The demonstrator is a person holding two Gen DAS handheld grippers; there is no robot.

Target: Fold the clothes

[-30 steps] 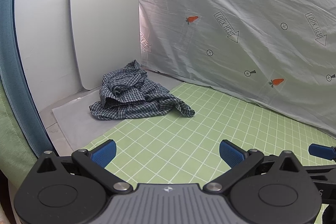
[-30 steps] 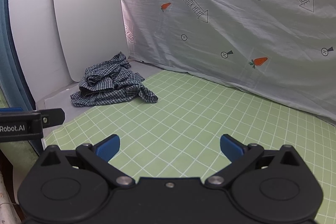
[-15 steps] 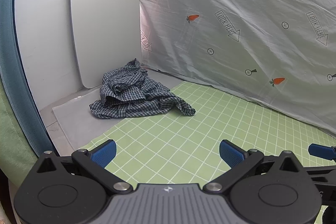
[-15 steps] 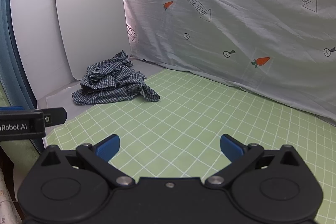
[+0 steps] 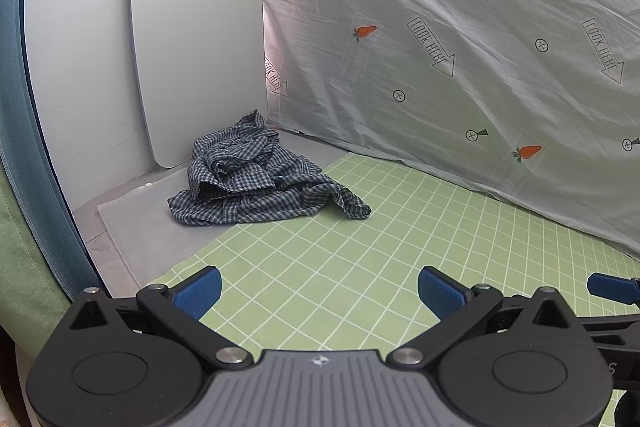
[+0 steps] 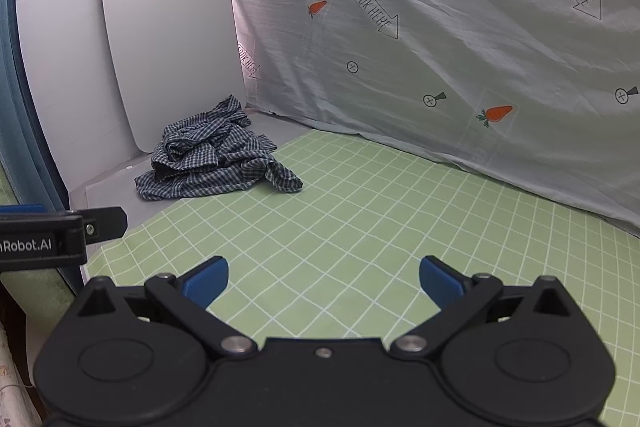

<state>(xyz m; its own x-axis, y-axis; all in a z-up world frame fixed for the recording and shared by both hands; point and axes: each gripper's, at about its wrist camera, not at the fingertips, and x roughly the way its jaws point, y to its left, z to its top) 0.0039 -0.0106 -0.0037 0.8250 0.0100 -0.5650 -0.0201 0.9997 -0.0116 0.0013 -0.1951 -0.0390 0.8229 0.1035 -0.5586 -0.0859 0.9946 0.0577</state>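
Both the left gripper (image 5: 318, 287) and the right gripper (image 6: 323, 277) hover with jaws spread wide and empty over the green grid mat (image 5: 360, 267). The checked shirt (image 5: 256, 179) lies crumpled, not folded, well ahead and to the left, at the mat's far corner beside a leaning white board (image 5: 200, 47). Judging by this, reaching it and spreading it flat comes next.

Crumpled blue-checked shirt (image 5: 256, 179), heaped at green grid mat's (image 5: 400, 247) far-left corner

One crumpled checked shirt (image 5: 256, 179). One green grid mat (image 5: 400, 247). One white board (image 5: 196, 47) leaning upright. One printed sheet (image 5: 460, 27) as backdrop. Two grippers, left (image 5: 318, 289) and right (image 6: 323, 279).
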